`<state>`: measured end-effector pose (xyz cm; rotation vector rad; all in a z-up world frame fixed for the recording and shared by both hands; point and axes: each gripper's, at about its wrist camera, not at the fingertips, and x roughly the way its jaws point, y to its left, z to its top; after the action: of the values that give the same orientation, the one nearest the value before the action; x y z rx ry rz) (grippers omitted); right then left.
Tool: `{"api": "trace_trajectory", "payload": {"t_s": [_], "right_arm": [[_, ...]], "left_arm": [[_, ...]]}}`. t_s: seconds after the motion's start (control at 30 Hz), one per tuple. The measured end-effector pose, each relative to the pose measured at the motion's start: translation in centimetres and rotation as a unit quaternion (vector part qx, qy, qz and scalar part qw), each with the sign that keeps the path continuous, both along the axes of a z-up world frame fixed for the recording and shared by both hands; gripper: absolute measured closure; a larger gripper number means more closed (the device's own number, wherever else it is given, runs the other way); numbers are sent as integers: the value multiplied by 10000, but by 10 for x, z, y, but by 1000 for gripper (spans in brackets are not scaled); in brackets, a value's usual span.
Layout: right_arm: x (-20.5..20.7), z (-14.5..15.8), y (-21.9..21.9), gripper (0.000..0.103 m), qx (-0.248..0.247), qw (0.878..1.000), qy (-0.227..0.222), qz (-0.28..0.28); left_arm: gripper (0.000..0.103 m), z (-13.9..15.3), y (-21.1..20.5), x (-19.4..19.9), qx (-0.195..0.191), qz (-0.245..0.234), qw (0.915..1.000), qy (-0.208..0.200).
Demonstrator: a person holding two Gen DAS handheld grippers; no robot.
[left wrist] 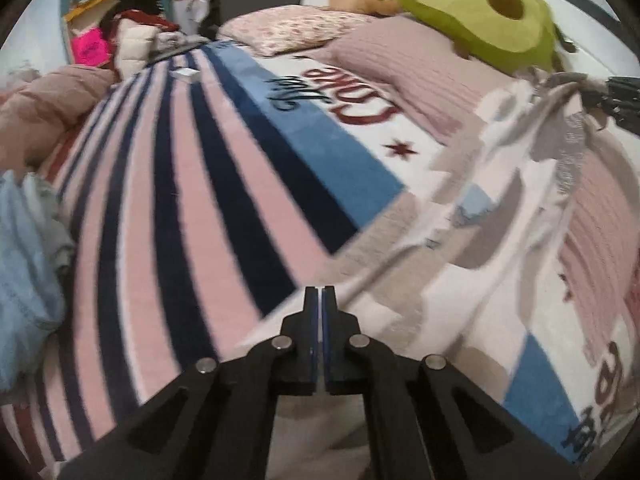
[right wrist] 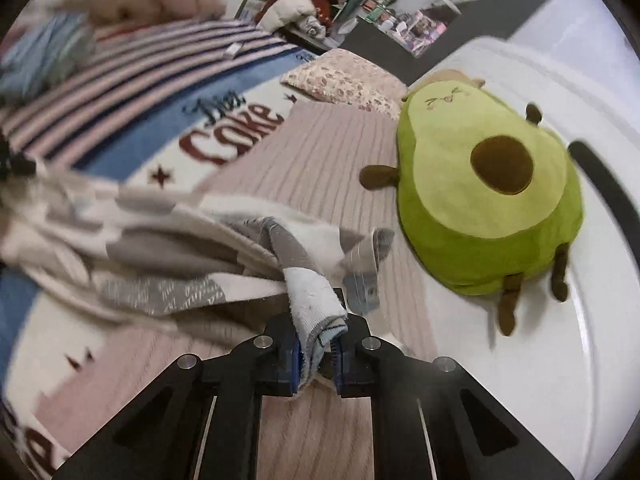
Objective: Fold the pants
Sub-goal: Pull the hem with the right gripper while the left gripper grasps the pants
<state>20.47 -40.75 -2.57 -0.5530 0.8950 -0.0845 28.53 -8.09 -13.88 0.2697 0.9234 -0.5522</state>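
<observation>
1. The right hand-held gripper [right wrist: 316, 354] is clamped on a bunched corner of the pants [right wrist: 168, 256], which trail away to its left, lifted a little above the bed [right wrist: 320, 168].
2. The left hand-held gripper [left wrist: 320, 300] has its fingers pressed together; a thin edge of the cloth seems to run off from its tip, but blur keeps me from telling whether it is truly pinched.
3. From the left view the pants [left wrist: 500, 208] hang stretched ahead and to the right of that gripper.
4. I reckon the step in hand is spreading them taut before laying them down.
5. To do it well, keep both grips level, draw them evenly apart and lower together so no crease forms.
6. Mind the avocado toy [right wrist: 484, 184] just ahead of the right gripper; the cloth should land short of it.
</observation>
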Motion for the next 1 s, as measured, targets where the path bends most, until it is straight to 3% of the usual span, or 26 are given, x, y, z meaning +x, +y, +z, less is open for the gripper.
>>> {"api": "trace_trajectory", "payload": {"t_s": [0.1,0.17,0.2,0.27,0.47,0.67,0.73,0.87,0.93,1.0], "right_arm": [[21,3,-7,93,329,9994,60,-76],[35,1,-10,73,288,9994,39,-164],[41,-1,-12,66,253,9994,46,-252],[46,-1,-20,45,148,9987,-66,-482],[36,9,-15,40,-813,9901,-870,-742],[18,40,-29,41,403,9909,-1094,-667],[15,36,-23,41,637,9935,-822,-465],[13,0,-4,43,746,9971,98,-58],[15,-15,-7,43,1440,9885,434,-130],[17,-24,-13,43,1975,9788,501,-231]], "left_arm": [[103,-3,1,5,-140,-1,9998,160],[101,-5,-1,5,-142,-71,9998,156],[96,-5,-2,5,-176,-107,9996,186],[65,-5,-3,3,-260,-191,9992,230],[61,-11,-20,-5,-313,-635,9967,387],[57,-17,-33,-11,-62,-727,9970,260],[57,-16,-31,-11,-103,-701,9971,272],[57,-13,-22,-14,-114,-565,9981,216],[57,-9,-16,-19,-117,-466,9988,126],[57,-7,-13,-24,-148,-511,9985,111]]}}
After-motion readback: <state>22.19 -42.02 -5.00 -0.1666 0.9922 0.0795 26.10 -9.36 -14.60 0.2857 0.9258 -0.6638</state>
